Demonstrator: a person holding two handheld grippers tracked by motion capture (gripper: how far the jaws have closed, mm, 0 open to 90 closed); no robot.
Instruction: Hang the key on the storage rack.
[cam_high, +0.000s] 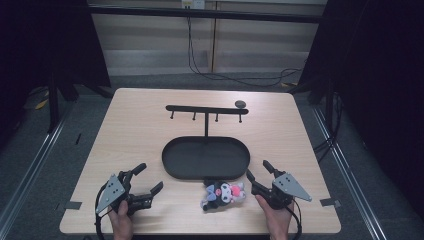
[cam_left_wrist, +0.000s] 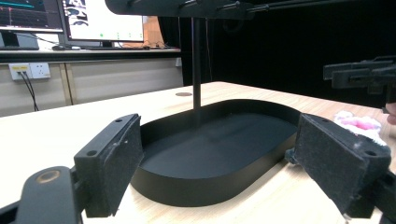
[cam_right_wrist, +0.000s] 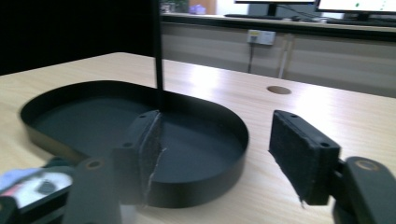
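Grippers at rest: right gripper (cam_high: 259, 171) and left gripper (cam_high: 149, 176) stood parted, gripping nothing, flanking plush toy (cam_high: 223, 194) beside black tray (cam_high: 206, 172).

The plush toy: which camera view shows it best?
The high view: the plush toy lies whole on the table before the black tray. The left gripper view catches its pink top at right; the right gripper view, a blurred corner.

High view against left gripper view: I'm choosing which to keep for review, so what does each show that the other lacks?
High view alone: both grippers, left and right, open on the table, the whole plush toy, and the stand's four pegs along the hook bar.
Left gripper view alone: monitors and a wall socket behind.
Both: the black oval tray with its post, and the toy's pink and white.
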